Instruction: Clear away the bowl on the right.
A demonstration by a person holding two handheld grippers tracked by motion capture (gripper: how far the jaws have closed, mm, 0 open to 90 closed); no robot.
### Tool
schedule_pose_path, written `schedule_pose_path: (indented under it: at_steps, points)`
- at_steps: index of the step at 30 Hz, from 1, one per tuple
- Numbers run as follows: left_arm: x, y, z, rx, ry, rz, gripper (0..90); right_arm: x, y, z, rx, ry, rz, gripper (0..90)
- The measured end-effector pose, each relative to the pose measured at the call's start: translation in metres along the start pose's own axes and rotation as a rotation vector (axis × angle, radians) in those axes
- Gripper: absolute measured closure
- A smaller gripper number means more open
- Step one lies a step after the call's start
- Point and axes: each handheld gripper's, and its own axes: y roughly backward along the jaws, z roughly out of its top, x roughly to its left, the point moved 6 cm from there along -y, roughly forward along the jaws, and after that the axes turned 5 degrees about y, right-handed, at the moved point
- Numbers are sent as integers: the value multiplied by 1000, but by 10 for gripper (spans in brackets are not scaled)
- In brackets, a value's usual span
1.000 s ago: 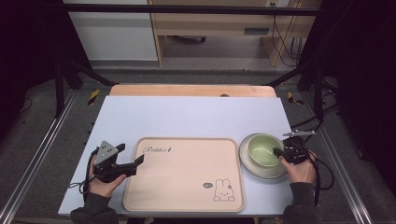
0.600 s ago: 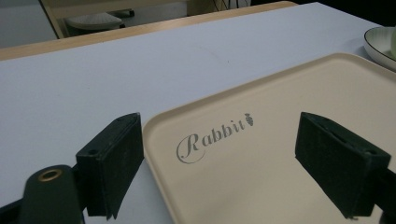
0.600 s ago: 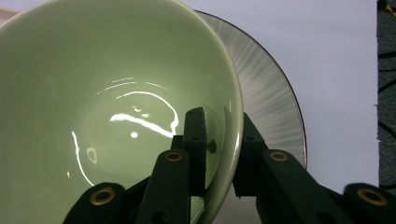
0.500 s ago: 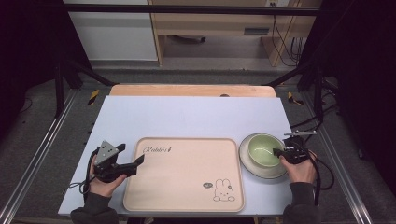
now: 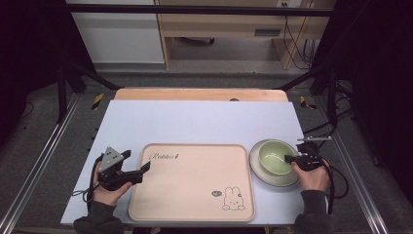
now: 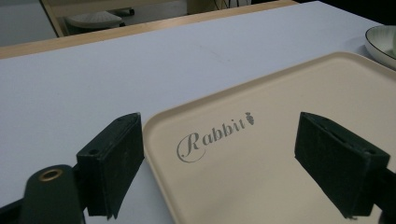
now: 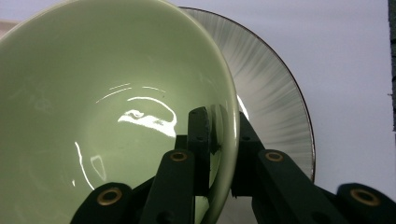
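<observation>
Bowl [image 5: 272, 156]: pale green, glossy inside, empty, upright on the plate, at the right side of the table.
Bowl rim [image 7: 229, 116]: pinched between two black jaws, one inside, one outside.
Plate [image 5: 263, 174]: grey-white with dark edge, lies flat under the bowl, just right of the tray.

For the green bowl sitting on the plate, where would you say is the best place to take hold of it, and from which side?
Probably the thin rim wall of the green bowl on its right side, nearest the right tongs. The bowl is open-topped and stands upright on the plate, so one jaw can go inside and one outside. The right gripper view shows exactly that: the jaws shut across the rim.
</observation>
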Motion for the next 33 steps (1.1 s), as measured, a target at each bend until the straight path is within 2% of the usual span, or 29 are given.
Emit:
schedule_pose_path:
  at_steps: [11, 33]
  points:
    - [1, 1, 1, -1, 1, 1, 153, 0, 1, 0, -2, -14, 3, 833]
    - [1, 1, 1, -1, 1, 1, 154, 8, 9, 4, -23, 24, -19, 842]
